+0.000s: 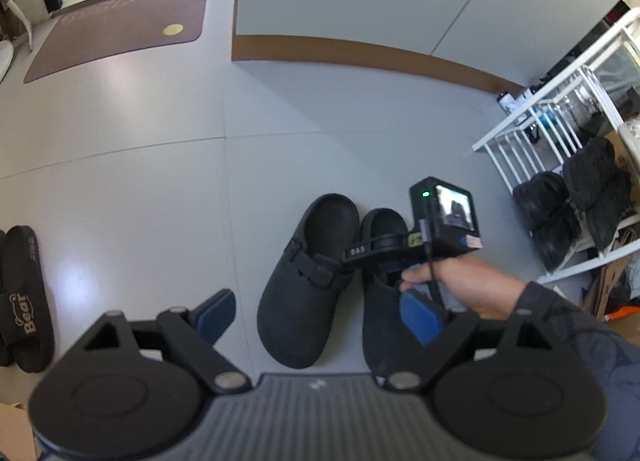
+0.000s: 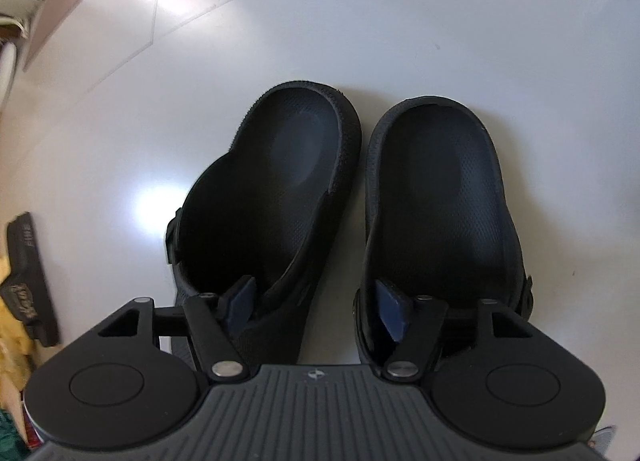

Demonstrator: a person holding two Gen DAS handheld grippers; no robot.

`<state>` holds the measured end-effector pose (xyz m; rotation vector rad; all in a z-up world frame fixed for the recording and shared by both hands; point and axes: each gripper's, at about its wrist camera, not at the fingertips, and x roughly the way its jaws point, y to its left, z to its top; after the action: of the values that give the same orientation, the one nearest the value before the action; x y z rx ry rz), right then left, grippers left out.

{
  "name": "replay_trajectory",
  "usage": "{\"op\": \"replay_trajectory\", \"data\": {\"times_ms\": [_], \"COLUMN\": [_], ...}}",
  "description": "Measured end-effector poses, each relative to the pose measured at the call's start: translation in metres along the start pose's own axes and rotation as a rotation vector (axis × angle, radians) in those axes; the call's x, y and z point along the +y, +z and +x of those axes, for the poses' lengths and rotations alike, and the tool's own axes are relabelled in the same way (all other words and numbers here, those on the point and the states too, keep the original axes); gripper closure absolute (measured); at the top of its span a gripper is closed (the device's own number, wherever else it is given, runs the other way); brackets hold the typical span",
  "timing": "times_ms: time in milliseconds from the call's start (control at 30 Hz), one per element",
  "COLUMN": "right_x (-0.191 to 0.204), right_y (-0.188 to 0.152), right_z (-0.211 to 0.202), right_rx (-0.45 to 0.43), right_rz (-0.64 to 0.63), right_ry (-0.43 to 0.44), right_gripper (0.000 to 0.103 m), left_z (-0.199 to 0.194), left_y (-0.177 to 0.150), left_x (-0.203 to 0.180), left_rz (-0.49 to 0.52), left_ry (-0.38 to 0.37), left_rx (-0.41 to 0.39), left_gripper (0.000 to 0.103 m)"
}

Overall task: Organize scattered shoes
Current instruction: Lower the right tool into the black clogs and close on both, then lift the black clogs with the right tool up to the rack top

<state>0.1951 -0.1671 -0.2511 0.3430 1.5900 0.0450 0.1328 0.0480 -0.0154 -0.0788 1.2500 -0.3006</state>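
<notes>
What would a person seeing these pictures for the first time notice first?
Two black clogs stand side by side on the pale floor, heels away from the cameras. The right tool hangs open above them, one finger over each clog. A white rack with dark shoes stands at the right.

Two black clogs (image 2: 304,197) sit side by side on the floor (image 2: 120,121); the open claw (image 2: 316,307) hangs over them.

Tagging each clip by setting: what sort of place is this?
Most likely a home entryway: a brown doormat by a doorway, a white shoe rack holding dark shoes, and black clogs and slides on the pale floor.
</notes>
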Motion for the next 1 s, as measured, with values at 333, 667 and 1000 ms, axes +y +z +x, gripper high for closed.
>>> {"op": "replay_trajectory", "data": {"times_ms": [333, 667, 1000], "right_x": [-0.001, -0.027, -0.026], "right_y": [0.0, -0.012, 0.001], "right_z": [0.004, -0.003, 0.013], "right_rx": [0.062, 0.123, 0.293], "right_rz": [-0.05, 0.002, -0.001], "right_ry": [-0.102, -0.11, -0.079], "right_gripper": [0.076, 0.073, 0.065], "left_z": [-0.01, -0.013, 0.004], "left_y": [0.003, -0.001, -0.002], "left_x": [-0.004, -0.008, -0.008], "left_rz": [0.003, 0.015, 0.032], "left_ry": [-0.009, -0.006, 0.019], "left_rx": [-0.017, -0.017, 0.034], "left_gripper": [0.012, 0.011, 0.011]}}
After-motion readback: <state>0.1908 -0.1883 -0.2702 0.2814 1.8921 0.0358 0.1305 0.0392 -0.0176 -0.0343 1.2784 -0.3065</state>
